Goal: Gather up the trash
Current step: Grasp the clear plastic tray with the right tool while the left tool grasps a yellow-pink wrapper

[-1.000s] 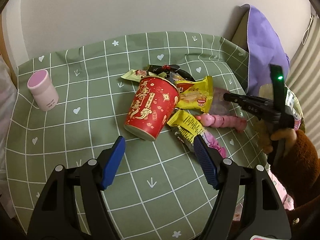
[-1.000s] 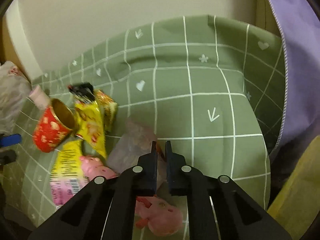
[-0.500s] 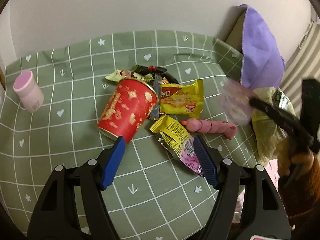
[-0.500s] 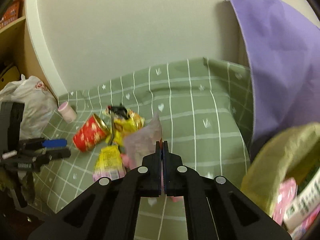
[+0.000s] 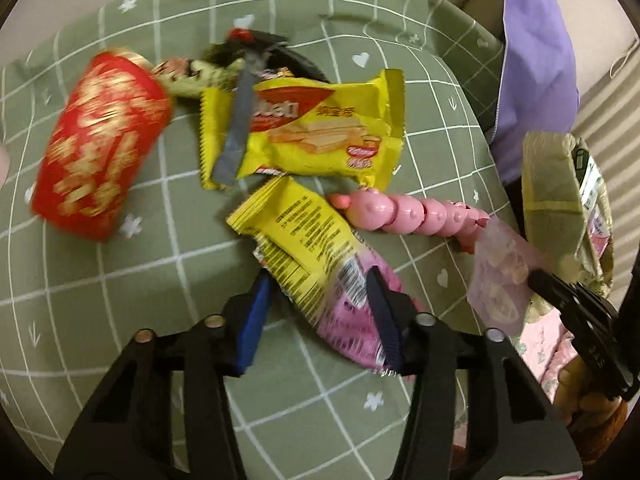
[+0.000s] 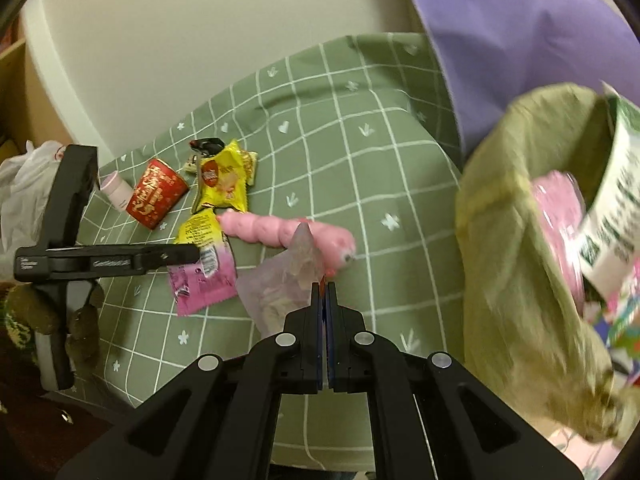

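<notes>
trash bag (image 6: 520, 240): olive green, sitting open at right of right wrist view, already holding pink and white-green packaging; part of the collecting looking done.
tablecloth (image 5: 100, 300): green checked, still carrying most of the litter, centre and upper part of left wrist view.
red cup (image 5: 100, 148): lying on its side, upper left of left wrist view, blurred, not yet collected.
yellow wafer wrapper (image 5: 316, 132): lying top centre, untouched.
pink toy (image 5: 408, 212): lying right of centre, just beside the wrappers; trash or not, cannot tell.
yellow-pink wrapper (image 5: 320, 268): lying lower centre, between the left jaws.
left gripper (image 5: 316, 312): pointing steeply down at bottom centre, jaws closing around the yellow-pink wrapper, pads looking not yet pressing.
translucent wrapper (image 6: 288, 284): hanging pinched, centre of right wrist view, near the bag mouth.
right gripper (image 6: 324, 292): jaws pressed together on the translucent wrapper, angling down, bag lying to its right.
</notes>
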The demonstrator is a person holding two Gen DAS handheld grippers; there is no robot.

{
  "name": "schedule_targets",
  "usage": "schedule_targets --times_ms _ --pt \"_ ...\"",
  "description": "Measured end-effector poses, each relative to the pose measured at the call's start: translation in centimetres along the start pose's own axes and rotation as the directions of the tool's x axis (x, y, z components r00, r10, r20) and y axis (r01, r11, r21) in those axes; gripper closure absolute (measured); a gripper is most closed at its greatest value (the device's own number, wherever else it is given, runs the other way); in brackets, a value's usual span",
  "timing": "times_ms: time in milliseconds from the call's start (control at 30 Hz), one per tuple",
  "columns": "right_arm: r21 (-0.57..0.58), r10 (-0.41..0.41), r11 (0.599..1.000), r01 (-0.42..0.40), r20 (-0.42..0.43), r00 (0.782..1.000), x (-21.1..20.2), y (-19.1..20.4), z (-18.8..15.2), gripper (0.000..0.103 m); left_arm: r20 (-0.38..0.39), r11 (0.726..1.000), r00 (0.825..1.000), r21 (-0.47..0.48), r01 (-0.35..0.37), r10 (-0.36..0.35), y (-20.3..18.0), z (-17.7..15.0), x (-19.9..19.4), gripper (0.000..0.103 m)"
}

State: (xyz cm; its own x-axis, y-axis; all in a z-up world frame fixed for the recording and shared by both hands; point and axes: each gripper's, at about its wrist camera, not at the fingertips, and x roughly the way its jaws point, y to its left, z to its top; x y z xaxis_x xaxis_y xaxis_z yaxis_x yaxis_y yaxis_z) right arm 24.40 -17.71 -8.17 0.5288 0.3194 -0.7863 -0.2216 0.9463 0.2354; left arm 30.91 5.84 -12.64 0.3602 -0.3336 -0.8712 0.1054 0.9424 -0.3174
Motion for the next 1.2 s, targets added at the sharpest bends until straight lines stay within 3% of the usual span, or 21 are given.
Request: schedule_targets --times_ms 100,267,400,567,600,633,700,800,1000,1200 --pt "0.024 -0.001 1.000 0.001 -0.004 1.000 -0.1 -0.4 -0.5 0.099 0.023 1.000 1.000 0.020 -0.014 0.014 -0.4 0.5 0.1 0.085" --pt "0.034 -0.006 0.999 0.006 0.011 1.000 -0.6 -0.5 -0.8 0.099 0.076 0.999 0.997 0.033 -0.023 0.021 -0.1 0.9 -1.4 0.096" --pt "0.038 0.011 0.999 -0.011 0.005 1.000 -0.1 -0.5 -0.6 0.099 0.128 0.999 0.992 0.022 -0.023 0.020 0.6 1.1 -3.6 0.097" --pt "0.052 0.083 0.995 -0.080 -0.048 0.995 1.8 -0.4 -1.0 0.097 0.139 0.999 0.990 0.042 -0.015 0.009 0.8 1.1 -4.6 0.097" --pt "0.048 0.079 0.996 -0.076 -0.061 0.995 2.3 -0.3 -1.2 0.089 0.134 0.999 0.991 0.046 -0.015 0.009 0.9 1.0 -4.5 0.097" --pt "0.049 0.086 0.995 -0.082 -0.066 0.994 2.6 -0.2 -1.4 0.070 0.129 0.999 0.992 0.049 -0.015 0.009 0.8 0.9 -4.4 0.097" --pt "0.055 0.137 0.989 -0.134 -0.057 0.989 3.0 0.0 -1.6 0.054 0.116 0.998 0.993 0.059 -0.018 0.011 0.7 0.5 -4.1 0.097" --pt "0.036 0.174 0.984 -0.172 -0.065 0.983 3.5 0.6 -1.9 0.054 0.103 0.998 0.995 0.062 -0.017 0.010 0.7 0.1 -3.5 0.097" --pt "-0.093 0.143 0.984 -0.155 -0.126 0.982 4.9 2.9 -2.6 0.054 0.096 0.999 0.995 0.026 -0.021 0.019 1.7 -0.5 -3.4 0.097" --pt "-0.234 0.093 0.965 -0.114 -0.099 0.991 5.5 5.2 -3.4 0.054 0.093 0.999 0.995 -0.006 -0.035 0.035 2.6 -0.9 -3.6 0.097"
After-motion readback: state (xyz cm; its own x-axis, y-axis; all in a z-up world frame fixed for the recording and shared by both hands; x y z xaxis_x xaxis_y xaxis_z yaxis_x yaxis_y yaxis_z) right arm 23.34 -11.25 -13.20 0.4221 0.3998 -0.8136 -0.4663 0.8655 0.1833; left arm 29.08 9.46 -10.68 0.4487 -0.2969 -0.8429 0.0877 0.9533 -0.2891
